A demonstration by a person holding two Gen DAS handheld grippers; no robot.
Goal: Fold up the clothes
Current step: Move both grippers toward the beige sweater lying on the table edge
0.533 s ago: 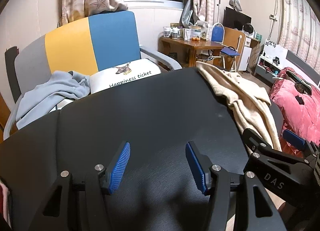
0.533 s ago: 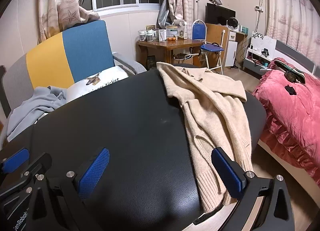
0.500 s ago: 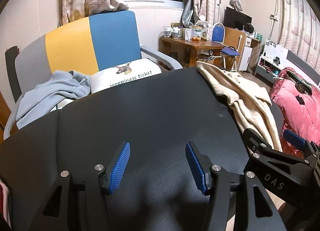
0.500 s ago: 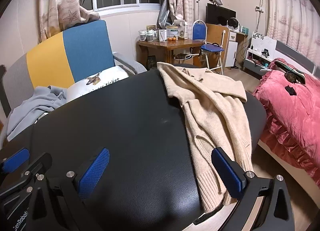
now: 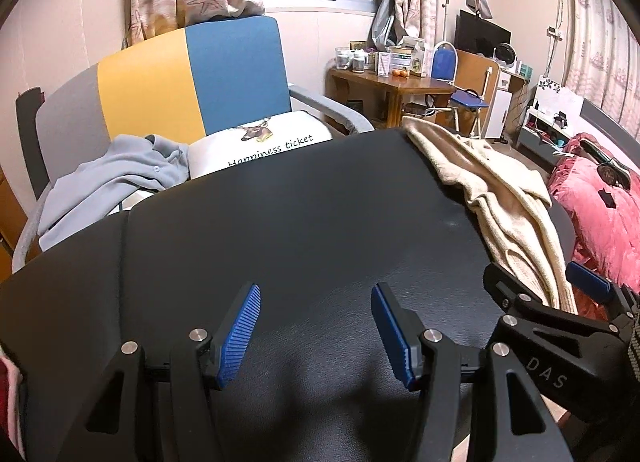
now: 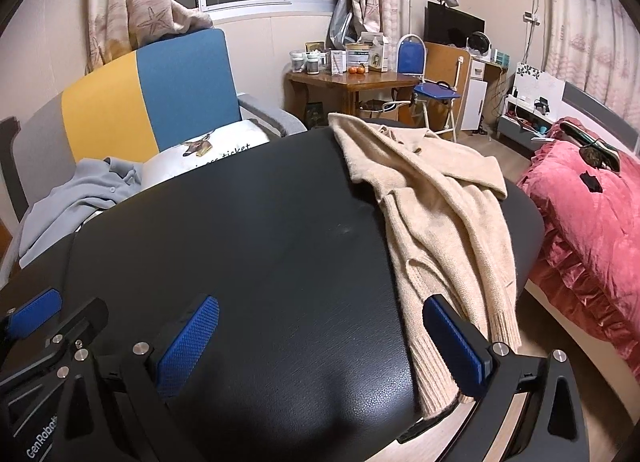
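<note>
So the black leather-look worktop [image 6: 280, 246] is mostly bare, with the beige knitted sweater [image 6: 440, 221] crumpled along its 3 o'clock edge, one ribbed hem drooping over the rim. Right tongs [image 6: 320, 346] gape wide near that hem; left tongs [image 5: 316, 334] sit moderately open, both empty. I'd pinch the hem and drag the sweater flat to the centre first.

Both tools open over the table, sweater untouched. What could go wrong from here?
1. The beige knit sweater lies bunched along the black table's right edge, its cuff past the near rim; a tug may slide it off.
2. The right tool may pinch several layers.
3. The left tool is close beside it; they may collide.
</note>
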